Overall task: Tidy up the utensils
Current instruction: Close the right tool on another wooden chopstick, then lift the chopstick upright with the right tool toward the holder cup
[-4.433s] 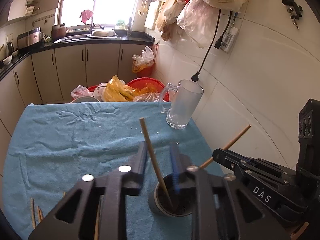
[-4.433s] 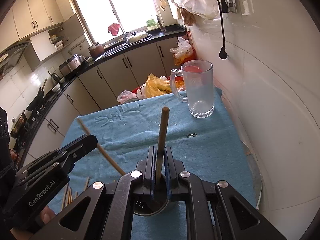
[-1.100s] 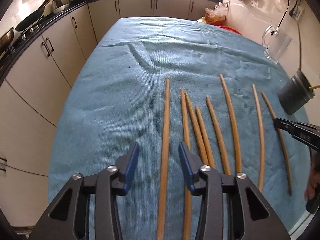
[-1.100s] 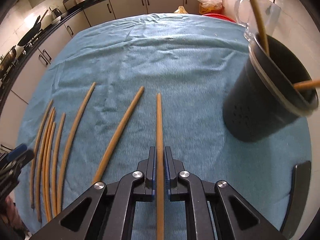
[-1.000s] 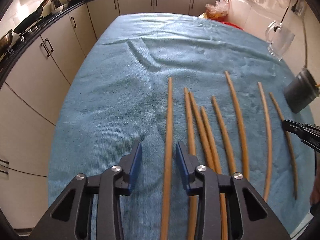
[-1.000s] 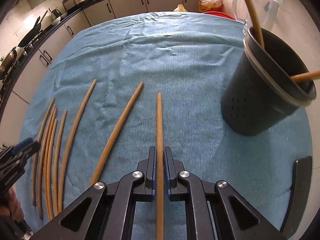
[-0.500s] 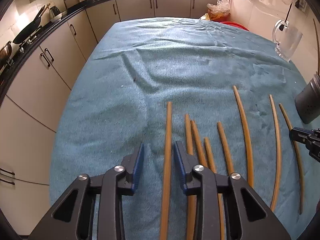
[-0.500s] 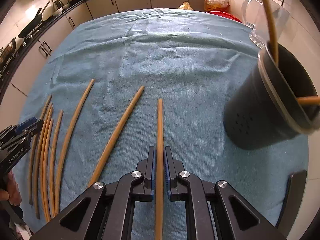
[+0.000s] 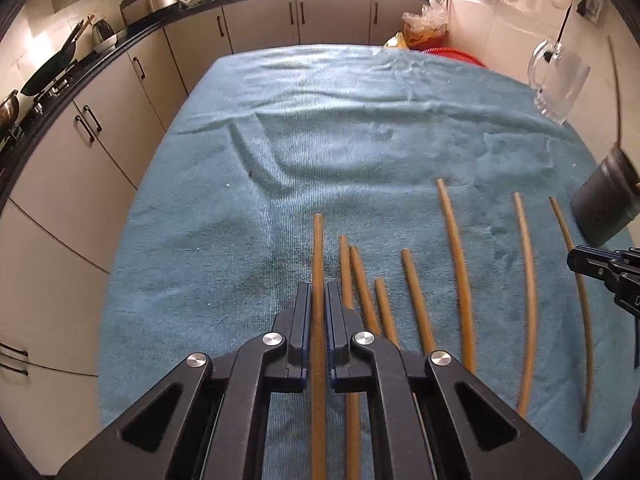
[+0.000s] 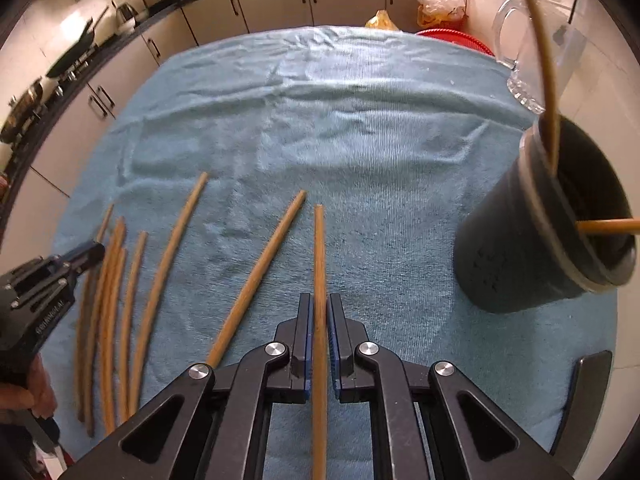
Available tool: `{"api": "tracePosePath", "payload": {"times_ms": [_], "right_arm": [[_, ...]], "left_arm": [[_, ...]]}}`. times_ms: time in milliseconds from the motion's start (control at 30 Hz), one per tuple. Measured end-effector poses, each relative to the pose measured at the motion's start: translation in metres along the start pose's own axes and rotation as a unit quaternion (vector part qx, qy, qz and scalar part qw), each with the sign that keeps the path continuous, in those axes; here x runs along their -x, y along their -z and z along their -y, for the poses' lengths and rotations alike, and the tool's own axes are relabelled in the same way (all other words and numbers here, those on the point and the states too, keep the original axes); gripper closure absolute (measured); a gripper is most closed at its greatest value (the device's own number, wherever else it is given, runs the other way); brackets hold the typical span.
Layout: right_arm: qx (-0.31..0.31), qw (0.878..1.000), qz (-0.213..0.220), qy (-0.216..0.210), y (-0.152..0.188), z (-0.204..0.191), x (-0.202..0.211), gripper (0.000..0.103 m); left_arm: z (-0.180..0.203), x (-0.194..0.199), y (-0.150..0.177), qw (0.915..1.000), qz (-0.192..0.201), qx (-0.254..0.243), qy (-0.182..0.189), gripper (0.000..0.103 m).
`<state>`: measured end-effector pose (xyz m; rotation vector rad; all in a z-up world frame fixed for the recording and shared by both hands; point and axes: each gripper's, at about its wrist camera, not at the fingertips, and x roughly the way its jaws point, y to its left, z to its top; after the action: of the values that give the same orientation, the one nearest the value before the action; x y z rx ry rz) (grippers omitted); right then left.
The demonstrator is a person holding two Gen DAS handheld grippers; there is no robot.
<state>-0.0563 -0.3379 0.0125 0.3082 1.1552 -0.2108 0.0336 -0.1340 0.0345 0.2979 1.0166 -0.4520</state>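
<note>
- The left gripper (image 9: 318, 312) has its jaws pressed onto the leftmost chopstick (image 9: 318, 256), which runs straight forward between the two fingers over the blue towel (image 9: 320, 128).
- The right gripper (image 10: 319, 320) has its jaws closed on another chopstick (image 10: 319, 248), the one at the right end of the row; it also points straight ahead between the fingers.
- Whether the two gripped chopsticks are raised or lie on the towel, I cannot tell.
- The other loose chopsticks (image 9: 456, 256) lie side by side on the towel between the two grippers, roughly parallel, with their tips at different depths.
- In the right wrist view, one loose chopstick (image 10: 260, 272) lies just beside the gripped one, at a slant to its left.
- The dark holder cup (image 10: 544, 220) stands on the towel at the right side, near the right gripper, and two chopsticks (image 10: 546, 60) already lean inside it.
- A glass mug (image 9: 558, 80) stands behind the holder cup, at the far right edge of the towel, near the tiled wall.
- Kitchen cabinets (image 9: 260, 28) run along the far side and the left side.
</note>
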Motion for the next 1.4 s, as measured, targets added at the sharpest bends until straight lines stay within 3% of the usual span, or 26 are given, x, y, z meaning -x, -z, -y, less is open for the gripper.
{"api": "tracePosePath", "payload": {"times_ms": [733,1400], "right_arm": [[-0.018,0.988,0.144,-0.044,0.04,-0.015,0.127,0.096],[-0.029,0.979,0.195,-0.057,0.052,-0.02,0.172,0.096]], "left_arm": [[-0.002,0.134,0.011,0.9927,0.118,0.022,0.017,0.097],[0.007,0.179,0.007,0.9855,0.168,0.006,0.021,0.097]]}}
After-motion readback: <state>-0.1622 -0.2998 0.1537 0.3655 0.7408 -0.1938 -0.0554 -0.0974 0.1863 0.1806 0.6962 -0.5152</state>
